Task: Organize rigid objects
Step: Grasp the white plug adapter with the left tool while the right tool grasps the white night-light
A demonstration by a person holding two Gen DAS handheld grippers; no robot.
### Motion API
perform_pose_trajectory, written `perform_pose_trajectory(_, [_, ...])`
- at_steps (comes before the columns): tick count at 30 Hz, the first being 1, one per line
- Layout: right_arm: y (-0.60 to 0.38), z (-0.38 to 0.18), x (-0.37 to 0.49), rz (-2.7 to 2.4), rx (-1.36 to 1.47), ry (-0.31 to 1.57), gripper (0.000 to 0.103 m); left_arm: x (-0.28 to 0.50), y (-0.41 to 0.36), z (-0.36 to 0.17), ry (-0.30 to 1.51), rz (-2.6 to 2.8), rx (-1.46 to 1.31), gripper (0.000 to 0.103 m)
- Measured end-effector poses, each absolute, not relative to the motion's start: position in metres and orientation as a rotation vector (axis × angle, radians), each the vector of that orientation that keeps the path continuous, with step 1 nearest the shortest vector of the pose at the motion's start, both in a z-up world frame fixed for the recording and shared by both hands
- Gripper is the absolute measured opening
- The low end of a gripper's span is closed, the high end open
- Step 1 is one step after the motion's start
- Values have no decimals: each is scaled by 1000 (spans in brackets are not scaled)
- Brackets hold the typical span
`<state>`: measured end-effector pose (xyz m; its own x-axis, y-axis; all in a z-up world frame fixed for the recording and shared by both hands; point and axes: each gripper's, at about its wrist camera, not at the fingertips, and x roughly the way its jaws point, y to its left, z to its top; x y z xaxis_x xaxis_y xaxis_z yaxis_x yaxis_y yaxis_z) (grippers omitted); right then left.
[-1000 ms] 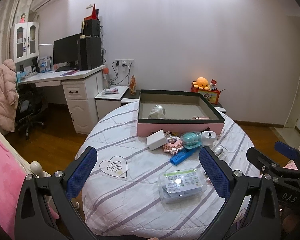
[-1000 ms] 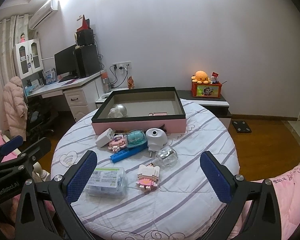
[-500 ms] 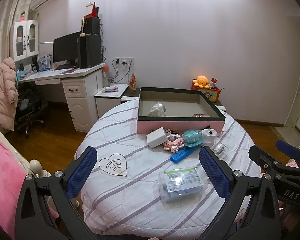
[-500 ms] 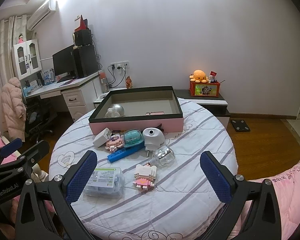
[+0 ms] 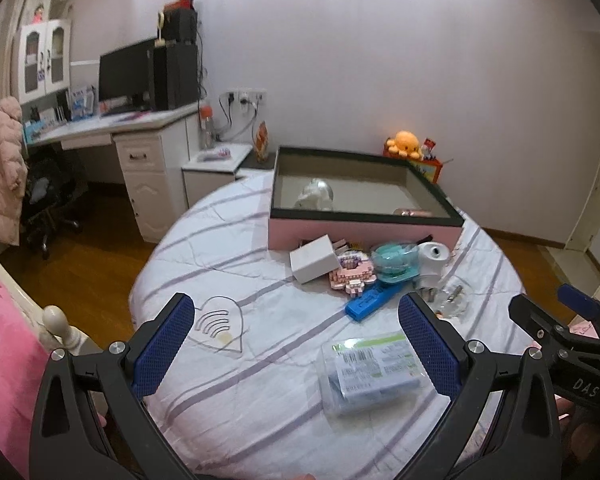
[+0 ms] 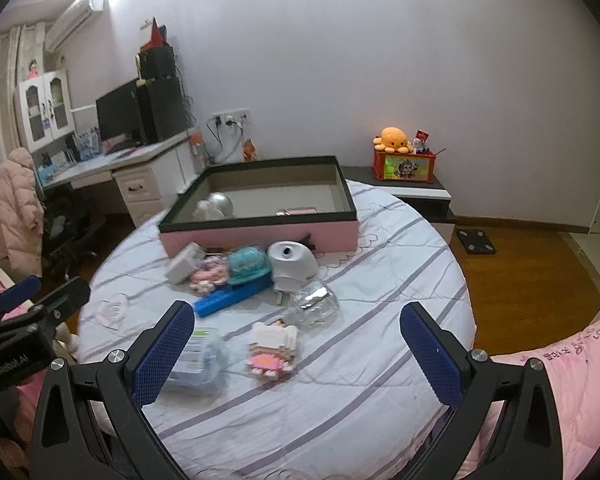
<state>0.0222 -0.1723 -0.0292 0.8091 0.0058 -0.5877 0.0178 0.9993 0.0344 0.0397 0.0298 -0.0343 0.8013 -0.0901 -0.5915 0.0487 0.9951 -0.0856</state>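
Both the left gripper (image 5: 296, 342) and right gripper (image 6: 298, 350) are held wide apart, empty, above the striped round table (image 6: 380, 380). Small rigid items are clustered before the pink shallow box (image 6: 260, 236).

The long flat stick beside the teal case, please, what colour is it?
Blue; the right wrist view shows it best.

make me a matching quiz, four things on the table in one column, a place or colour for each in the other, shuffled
Things:
1. silver ball
2. long flat bar
3. clear plastic case
4. block figure

Descriptions:
A. blue
B. inside the pink box
C. pink and white, nearest the right tool
D. green-and-white label on top

Pairs: 1-B, 2-A, 3-D, 4-C
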Motion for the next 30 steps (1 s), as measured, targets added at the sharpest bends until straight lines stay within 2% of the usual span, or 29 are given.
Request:
perform_pose_trajectory(13, [-196, -85, 124, -26, 0, 814, 103, 158, 11, -99, 833, -125, -76, 103])
perform_pose_trajectory(24, [-182, -104, 168, 34, -48, 867, 103, 205, 26, -126, 916, -137, -180, 103])
perform_pose_trajectory(27, [-182, -106, 170, 68, -29, 870, 93, 203, 26, -124, 898, -149, -185, 95])
perform_pose_trajectory(30, [-178, -107, 168, 116, -11, 863, 65, 198, 23, -122, 876, -185, -184, 79])
